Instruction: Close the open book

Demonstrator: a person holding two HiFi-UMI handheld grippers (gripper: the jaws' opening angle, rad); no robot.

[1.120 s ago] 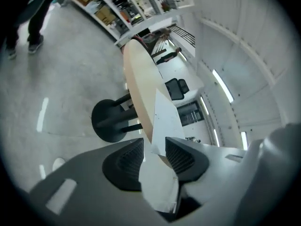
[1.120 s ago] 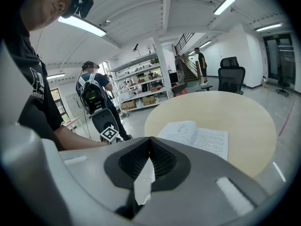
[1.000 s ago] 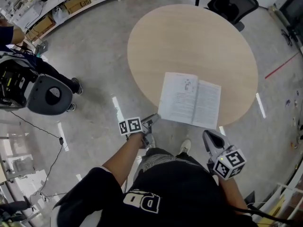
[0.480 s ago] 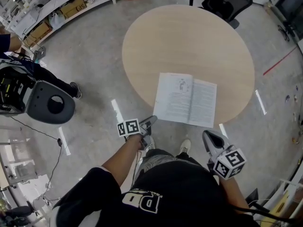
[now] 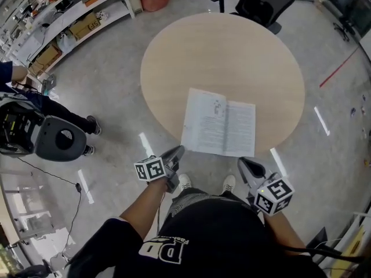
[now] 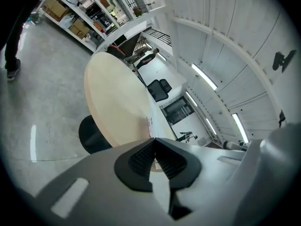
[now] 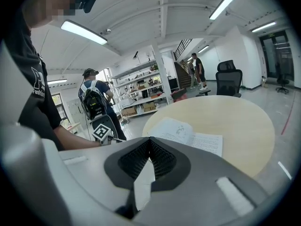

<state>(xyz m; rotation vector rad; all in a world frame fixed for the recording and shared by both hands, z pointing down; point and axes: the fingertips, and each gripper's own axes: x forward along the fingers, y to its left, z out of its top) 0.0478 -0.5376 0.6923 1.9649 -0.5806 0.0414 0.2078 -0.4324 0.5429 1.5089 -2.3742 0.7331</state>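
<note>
An open book [image 5: 220, 123] lies flat, pages up, at the near edge of the round pale wooden table [image 5: 220, 51]. My left gripper [image 5: 177, 150] hovers just off the table's near-left edge, short of the book's left corner, jaws shut on nothing. My right gripper [image 5: 243, 162] hangs below the book's near-right corner, also shut and empty. In the right gripper view the book [image 7: 186, 134] lies ahead of the closed right gripper [image 7: 149, 140]. From the left gripper view, the left gripper [image 6: 154, 140] points along the table's edge.
A black office chair [image 5: 261, 2] stands at the table's far side. A grey round-seated chair [image 5: 58, 138] and a person with a backpack [image 7: 94, 102] are on the left. Shelves with boxes [image 5: 75, 10] line the far left. My shoes [image 5: 184, 181] stand by the table.
The left gripper's jaws have come together and that hand has lifted a little. The right hand has kept still. The book lies as before.
</note>
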